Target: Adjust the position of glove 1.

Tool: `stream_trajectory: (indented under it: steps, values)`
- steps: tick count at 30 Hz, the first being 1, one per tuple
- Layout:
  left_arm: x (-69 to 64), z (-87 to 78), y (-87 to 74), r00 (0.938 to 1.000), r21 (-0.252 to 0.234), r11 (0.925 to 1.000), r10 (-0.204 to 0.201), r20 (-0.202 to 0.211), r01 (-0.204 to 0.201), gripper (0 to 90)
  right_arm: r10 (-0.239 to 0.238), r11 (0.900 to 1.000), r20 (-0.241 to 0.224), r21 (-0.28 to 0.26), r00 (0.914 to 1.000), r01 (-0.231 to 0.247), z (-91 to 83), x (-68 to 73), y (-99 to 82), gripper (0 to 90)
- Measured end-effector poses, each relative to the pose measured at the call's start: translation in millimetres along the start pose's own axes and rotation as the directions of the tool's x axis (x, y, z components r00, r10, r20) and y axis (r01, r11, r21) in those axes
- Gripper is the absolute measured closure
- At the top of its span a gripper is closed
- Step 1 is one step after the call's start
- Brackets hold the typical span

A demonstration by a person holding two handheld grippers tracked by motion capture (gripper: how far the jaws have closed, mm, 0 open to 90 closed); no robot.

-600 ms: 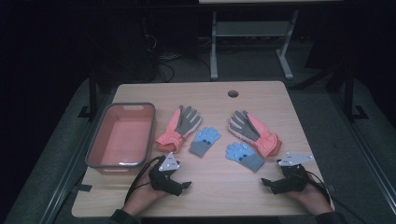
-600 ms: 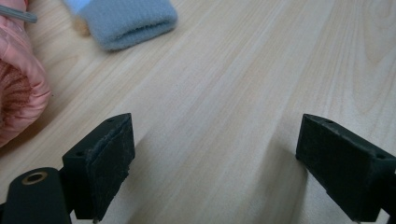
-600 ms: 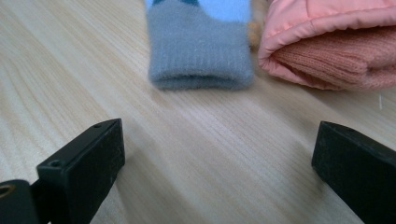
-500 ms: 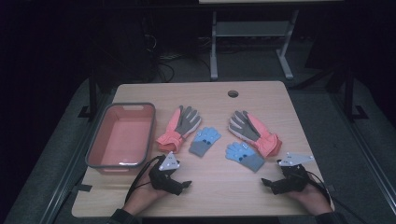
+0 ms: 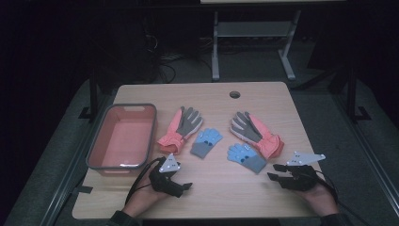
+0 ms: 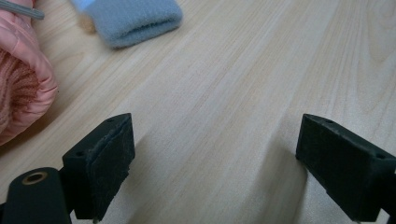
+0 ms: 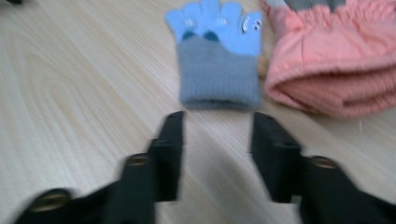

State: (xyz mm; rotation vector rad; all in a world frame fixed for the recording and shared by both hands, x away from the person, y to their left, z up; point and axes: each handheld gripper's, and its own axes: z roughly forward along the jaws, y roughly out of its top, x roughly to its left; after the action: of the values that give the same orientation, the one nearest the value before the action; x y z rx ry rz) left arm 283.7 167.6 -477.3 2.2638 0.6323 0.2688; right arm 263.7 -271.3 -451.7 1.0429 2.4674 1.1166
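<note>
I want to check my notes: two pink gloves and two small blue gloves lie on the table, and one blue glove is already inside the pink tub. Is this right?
Not quite. In the high view the pink tub holds no glove. Both small blue gloves lie on the table, between the two pink gloves.

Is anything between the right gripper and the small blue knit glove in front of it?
Nothing visible. The right gripper faces the grey cuff of the small blue knit glove across bare wooden table, jaws open and empty. The pink padded glove lies beside it, off the path.
</note>
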Motion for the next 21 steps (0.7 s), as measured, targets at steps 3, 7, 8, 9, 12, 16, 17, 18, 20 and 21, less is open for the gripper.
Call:
stream_trajectory:
  steps: [3,7,8,9,12,16,17,18,20,21]
  values:
    - [-1.0,0.0,-0.6,0.9999,-0.006,0.9999,-0.010,0.000,0.010,11.0,-0.003,0.9999,-0.015,-0.010,0.9999,0.003,-2.1,0.2,9.0,85.5]
    - [-0.9,0.1,-0.5,0.9999,-0.006,0.9999,-0.010,0.001,0.010,11.0,-0.022,0.9995,-0.034,-0.025,0.9992,0.021,0.7,-1.7,23.7,90.0]
    - [-0.9,0.0,-0.4,1.0000,-0.005,0.9999,-0.010,0.000,0.010,11.0,-0.028,0.9994,-0.040,-0.023,0.9988,0.028,3.4,-0.9,26.8,90.0]
    - [-1.0,-0.1,-0.5,0.9999,-0.005,0.9999,-0.010,0.001,0.010,11.0,-0.037,0.9992,-0.044,-0.016,0.9983,0.036,6.1,-0.5,29.5,90.0]
    - [-0.5,-0.3,-0.2,1.0000,0.001,1.0000,-0.005,0.000,0.005,11.0,-0.054,0.9986,-0.052,0.001,0.9972,0.054,15.1,-1.2,36.8,90.0]
    - [-0.3,-0.3,-0.1,1.0000,0.003,1.0000,-0.004,0.000,0.004,11.0,-0.044,0.9988,-0.073,0.016,0.9963,0.046,27.9,-8.7,45.3,90.0]
    - [-0.3,-0.6,0.0,1.0000,0.006,1.0000,-0.003,0.001,0.003,11.1,-0.043,0.9987,-0.076,0.023,0.9962,0.045,30.6,-10.4,46.0,90.0]
    - [-0.3,-0.6,0.0,1.0000,0.005,1.0000,-0.004,0.001,0.004,11.0,-0.043,0.9985,-0.075,0.031,0.9963,0.046,32.6,-11.7,46.5,90.0]
    - [-0.7,-0.4,-0.2,1.0000,0.001,1.0000,-0.009,0.000,0.009,11.1,-0.041,0.9983,-0.078,0.038,0.9961,0.044,36.7,-14.9,46.8,90.0]
    - [-0.8,-0.4,-0.3,0.9999,0.000,0.9999,-0.011,0.000,0.011,11.0,-0.043,0.9979,-0.077,0.045,0.9961,0.047,38.0,-15.6,47.0,90.0]
